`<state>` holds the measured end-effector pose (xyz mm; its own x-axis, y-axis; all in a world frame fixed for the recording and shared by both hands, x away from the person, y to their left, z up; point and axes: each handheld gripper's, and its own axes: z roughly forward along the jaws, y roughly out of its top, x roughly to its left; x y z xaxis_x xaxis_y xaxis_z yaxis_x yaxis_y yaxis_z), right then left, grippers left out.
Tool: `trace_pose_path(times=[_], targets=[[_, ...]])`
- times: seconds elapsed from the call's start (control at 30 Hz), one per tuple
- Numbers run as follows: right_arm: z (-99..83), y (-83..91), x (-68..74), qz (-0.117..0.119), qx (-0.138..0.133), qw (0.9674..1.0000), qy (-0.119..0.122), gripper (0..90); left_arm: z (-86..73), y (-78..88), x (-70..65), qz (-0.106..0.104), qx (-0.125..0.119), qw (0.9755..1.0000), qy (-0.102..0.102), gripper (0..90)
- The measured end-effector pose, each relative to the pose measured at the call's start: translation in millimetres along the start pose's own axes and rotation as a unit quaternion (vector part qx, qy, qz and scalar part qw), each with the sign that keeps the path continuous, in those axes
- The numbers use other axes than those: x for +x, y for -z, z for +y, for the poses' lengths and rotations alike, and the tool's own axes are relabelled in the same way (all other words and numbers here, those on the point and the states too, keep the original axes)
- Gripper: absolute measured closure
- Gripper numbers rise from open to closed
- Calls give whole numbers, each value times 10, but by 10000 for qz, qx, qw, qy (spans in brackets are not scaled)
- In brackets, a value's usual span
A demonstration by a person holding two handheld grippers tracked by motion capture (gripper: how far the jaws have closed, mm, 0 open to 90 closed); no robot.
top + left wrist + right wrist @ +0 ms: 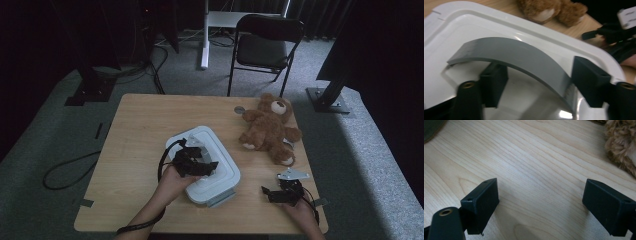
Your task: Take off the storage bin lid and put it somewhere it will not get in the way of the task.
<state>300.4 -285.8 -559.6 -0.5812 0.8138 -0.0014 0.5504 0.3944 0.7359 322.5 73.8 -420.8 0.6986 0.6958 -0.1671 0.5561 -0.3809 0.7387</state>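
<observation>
left hand-held gripper (534,82): jaws half open, straddling the grey handle (509,53) of the white box (222,165), not visibly pressing it; right hand-held gripper (544,202): wide open, empty, over the desk (536,157).

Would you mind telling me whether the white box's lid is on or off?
On: the lid covers the box, its grey handle raised between the left gripper jaws.

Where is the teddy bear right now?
In the high view, the teddy bear lies on the far right part of the wooden table, just right of the white box and beyond the right tongs.
</observation>
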Motion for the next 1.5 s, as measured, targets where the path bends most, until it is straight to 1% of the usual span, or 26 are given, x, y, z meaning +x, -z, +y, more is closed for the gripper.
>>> trace_pose_path(times=[0.03,0.07,0.1,0.13,0.2,0.23,0.27,0.37,0.53,0.73,0.77,0.9,0.93,0.97,1.03,1.07,1.1,1.13,1.17,1.27,1.33,1.4,1.47,1.5], targets=[[0,0,0,0,0,10000,0,127,-7,6,4,-46,-49,10000,-36,365],[0,0,0,0,-1,10000,0,127,-14,15,9,-130,-102,9998,-68,403],[0,0,0,0,1,10000,-1,127,-21,20,12,-167,-159,9997,-67,444],[0,0,0,0,1,10000,-1,127,-31,23,18,-197,-199,9996,-57,451],[0,2,-2,-7,-2,10000,-1,133,-54,29,36,-325,-270,9991,25,492],[-2,3,-3,-12,-5,10000,0,133,-54,29,36,-325,-270,9991,25,507],[-3,4,-3,-13,-7,10000,0,133,-66,34,48,-409,-303,9987,79,521],[-3,6,-4,-13,-2,10000,3,133,-77,42,69,-531,-302,9980,151,560],[-3,5,-4,-15,-5,10000,0,133,-75,69,49,-506,-326,9981,88,567],[-3,5,-3,-15,-5,10000,0,133,-63,143,2,-490,-423,9979,27,610],[-3,6,-3,-15,-5,10000,-1,133,-56,181,-9,-518,-475,9975,22,618],[-4,6,-3,-13,1,10000,-3,133,-38,283,-29,-504,-621,9968,-3,634],[-3,6,-3,-13,1,10000,-8,133,-38,283,-29,-504,-621,9968,-3,641],[-3,6,-3,-13,0,10000,-9,133,-30,337,-32,-489,-700,9963,-19,646],[-3,6,-2,-12,-1,10000,-14,133,-26,364,-33,-466,-725,9963,-42,660],[-3,6,-2,-13,1,10000,-11,133,-24,417,-33,-451,-798,9958,-30,668],[-3,6,-2,-13,1,10000,-11,133,-24,417,-33,-451,-798,9958,-30,675],[-3,6,-2,-12,1,10000,-10,133,-22,467,-37,-412,-861,9954,-58,676],[-3,6,-2,-12,0,10000,-11,133,-20,491,-38,-407,-873,9953,-65,677],[-3,6,-3,-15,-3,10000,-2,133,-23,552,-29,-429,-936,9947,-45,677],[-3,5,-3,-15,-2,10000,-2,133,-23,552,-29,-429,-936,9947,-45,677],[-3,6,-3,-14,-2,10000,-3,133,-40,613,6,-394,-966,9945,-32,694],[-3,6,-3,-14,-2,10000,-3,133,-40,613,6,-394,-966,9945,-32,705],[-3,6,-3,-12,1,10000,-6,133,-70,678,45,-283,-986,9947,-20,725]])
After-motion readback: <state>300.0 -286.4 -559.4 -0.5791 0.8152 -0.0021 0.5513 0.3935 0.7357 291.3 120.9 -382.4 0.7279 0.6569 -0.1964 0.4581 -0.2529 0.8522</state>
